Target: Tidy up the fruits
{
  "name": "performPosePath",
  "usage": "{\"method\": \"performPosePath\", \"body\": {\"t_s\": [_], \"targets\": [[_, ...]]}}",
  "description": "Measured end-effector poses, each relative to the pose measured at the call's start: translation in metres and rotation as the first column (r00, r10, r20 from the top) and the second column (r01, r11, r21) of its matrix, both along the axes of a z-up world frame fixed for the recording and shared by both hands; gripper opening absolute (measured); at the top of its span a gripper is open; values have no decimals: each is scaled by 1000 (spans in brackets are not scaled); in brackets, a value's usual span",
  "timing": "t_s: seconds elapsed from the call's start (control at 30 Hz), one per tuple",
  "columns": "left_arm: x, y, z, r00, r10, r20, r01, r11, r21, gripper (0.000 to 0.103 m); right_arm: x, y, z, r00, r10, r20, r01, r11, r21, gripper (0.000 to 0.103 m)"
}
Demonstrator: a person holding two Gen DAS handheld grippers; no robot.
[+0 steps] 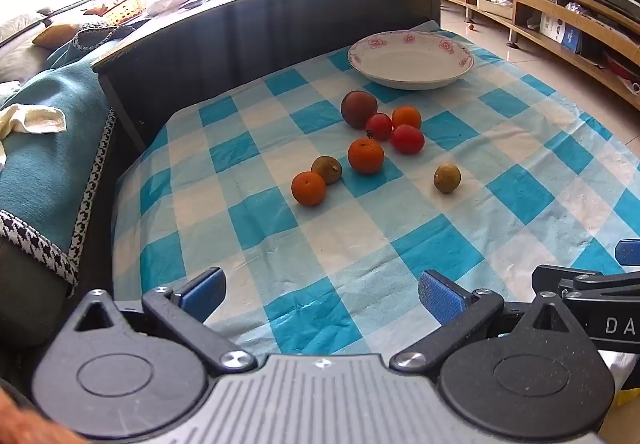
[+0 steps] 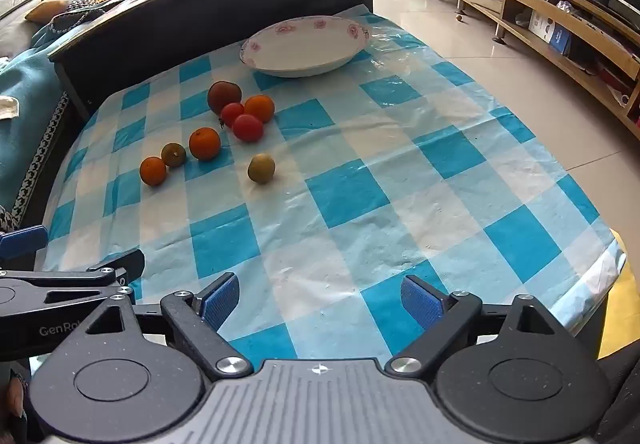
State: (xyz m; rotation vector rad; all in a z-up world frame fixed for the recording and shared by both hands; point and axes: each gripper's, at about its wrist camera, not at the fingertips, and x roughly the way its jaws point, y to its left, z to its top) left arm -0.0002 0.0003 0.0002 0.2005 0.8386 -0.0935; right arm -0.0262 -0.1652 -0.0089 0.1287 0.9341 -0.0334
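Several fruits lie loose on a blue-and-white checked tablecloth (image 1: 320, 244): a dark red-brown round fruit (image 1: 359, 109), two red tomatoes (image 1: 407, 139), three oranges (image 1: 365, 155) and two greenish-brown fruits (image 1: 447, 178). Beyond them stands an empty white bowl with a pink flower rim (image 1: 410, 60) (image 2: 304, 46). My left gripper (image 1: 322, 294) is open over the cloth's near edge, well short of the fruit. My right gripper (image 2: 320, 302) is open too, with nothing between its blue pads. In the right wrist view the fruit cluster (image 2: 248, 127) sits up and to the left.
A dark raised tabletop (image 1: 260, 28) with clutter and more fruit borders the cloth at the back. A teal-covered sofa (image 1: 44, 148) lies to the left. Tiled floor (image 2: 460, 28) and a wooden shelf unit (image 2: 560, 28) are on the right. The cloth's right corner (image 2: 612, 256) hangs off the table edge.
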Motion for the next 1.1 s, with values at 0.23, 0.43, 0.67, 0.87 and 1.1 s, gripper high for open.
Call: {"method": "performPosePath", "body": {"t_s": [0.23, 0.43, 0.67, 0.87, 1.1], "targets": [[-2, 1, 1, 1000, 2, -1, -2, 1000, 2, 103, 1, -1, -1, 1000, 0, 0, 0, 1000, 3, 84], [0, 1, 0, 1000, 4, -4, -4, 1000, 0, 103, 1, 0, -1, 1000, 5, -1, -5, 1000, 4, 84], [2, -1, -1, 1000, 2, -4, -2, 1000, 2, 103, 2, 0, -2, 1000, 4, -3, -4, 1000, 6, 84], [2, 0, 1, 1000, 1, -2, -1, 1000, 4, 103, 2, 0, -2, 1000, 4, -5, -4, 1000, 9, 84], [2, 0, 0, 1000, 2, 1, -2, 1000, 7, 103, 3, 0, -2, 1000, 4, -6, -4, 1000, 13, 84]]}}
